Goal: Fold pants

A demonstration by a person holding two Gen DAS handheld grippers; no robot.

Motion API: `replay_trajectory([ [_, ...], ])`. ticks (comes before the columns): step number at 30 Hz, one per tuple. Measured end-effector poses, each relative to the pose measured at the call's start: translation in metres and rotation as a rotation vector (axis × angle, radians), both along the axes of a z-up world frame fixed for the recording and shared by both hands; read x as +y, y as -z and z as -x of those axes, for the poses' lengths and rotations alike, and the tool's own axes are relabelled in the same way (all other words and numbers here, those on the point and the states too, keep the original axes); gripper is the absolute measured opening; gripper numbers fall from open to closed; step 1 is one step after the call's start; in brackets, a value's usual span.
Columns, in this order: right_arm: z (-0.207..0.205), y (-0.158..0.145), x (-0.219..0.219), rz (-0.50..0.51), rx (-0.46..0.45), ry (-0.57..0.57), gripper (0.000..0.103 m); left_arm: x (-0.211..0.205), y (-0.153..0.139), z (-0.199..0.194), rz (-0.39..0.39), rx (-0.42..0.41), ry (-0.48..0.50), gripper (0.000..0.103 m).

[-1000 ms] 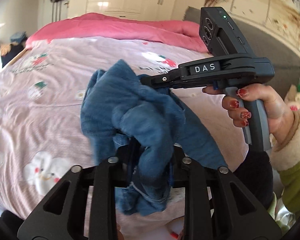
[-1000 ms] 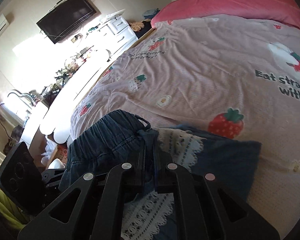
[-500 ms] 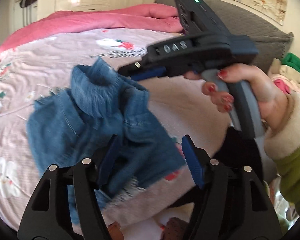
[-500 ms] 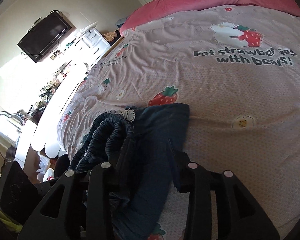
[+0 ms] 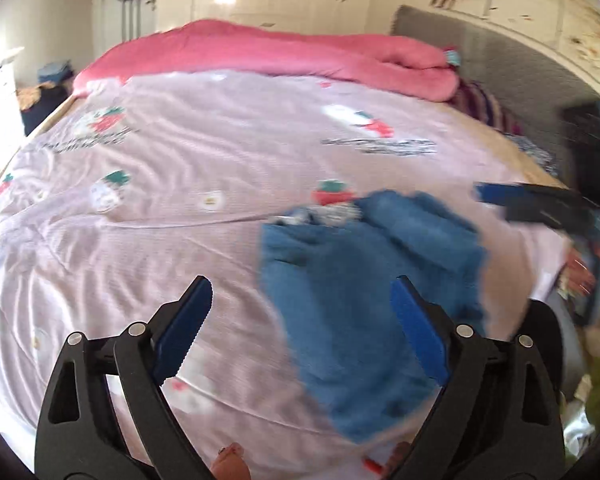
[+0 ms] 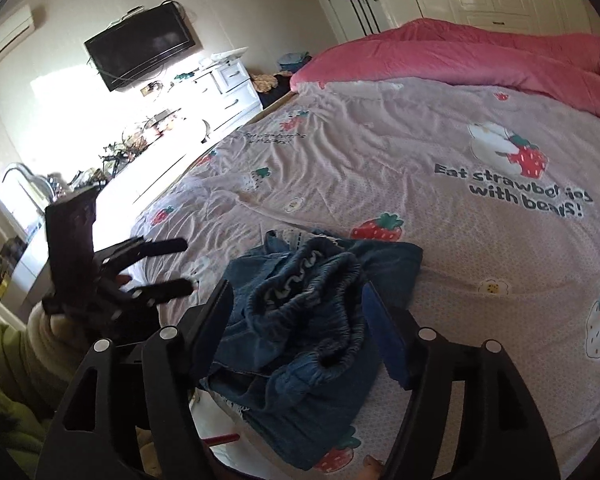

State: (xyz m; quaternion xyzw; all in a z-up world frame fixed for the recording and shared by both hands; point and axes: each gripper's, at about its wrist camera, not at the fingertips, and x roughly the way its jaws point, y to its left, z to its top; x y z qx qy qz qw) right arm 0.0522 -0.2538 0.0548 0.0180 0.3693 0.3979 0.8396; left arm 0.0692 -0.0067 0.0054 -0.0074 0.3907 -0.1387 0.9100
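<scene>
Left gripper (image 5: 302,312), jaws spread wide and empty, serrated blue pads facing inward. Right gripper (image 6: 296,316), jaws likewise wide, straddling the gathered elastic waistband without pinching it. Blue denim pants (image 6: 312,320), crumpled in a heap near the edge of the pink bedsheet (image 6: 380,160) printed "Eat strawberries with bears!".

Both wrist views close above bed (image 5: 180,200), sharing pants (image 6: 320,320).
</scene>
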Motion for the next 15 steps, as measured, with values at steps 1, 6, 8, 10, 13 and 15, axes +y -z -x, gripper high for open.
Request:
replay_trajectory([
  [1, 0.006, -0.003, 0.006, 0.024, -0.027, -0.017, 0.066, 0.01, 0.0, -0.006, -0.001, 0.011, -0.009, 0.084],
  [6, 0.027, -0.011, 0.04, 0.186, -0.183, -0.115, 0.066, 0.007, 0.001, -0.035, 0.019, 0.053, -0.013, 0.084],
  [8, 0.027, -0.004, 0.052, 0.236, -0.18, -0.146, 0.065, 0.0, 0.0, -0.038, 0.022, 0.053, 0.0, 0.082],
  [10, 0.026, 0.006, 0.062, 0.294, -0.18, -0.17, 0.05, -0.007, 0.003, -0.035, 0.057, 0.067, 0.03, 0.075],
  [13, 0.024, 0.027, 0.069, 0.36, -0.117, -0.202, 0.004, -0.022, 0.011, -0.032, 0.077, 0.097, 0.078, 0.062],
  [15, 0.023, 0.037, 0.064, 0.353, -0.057, -0.204, 0.004, -0.034, 0.02, -0.033, 0.052, 0.121, 0.103, 0.059],
])
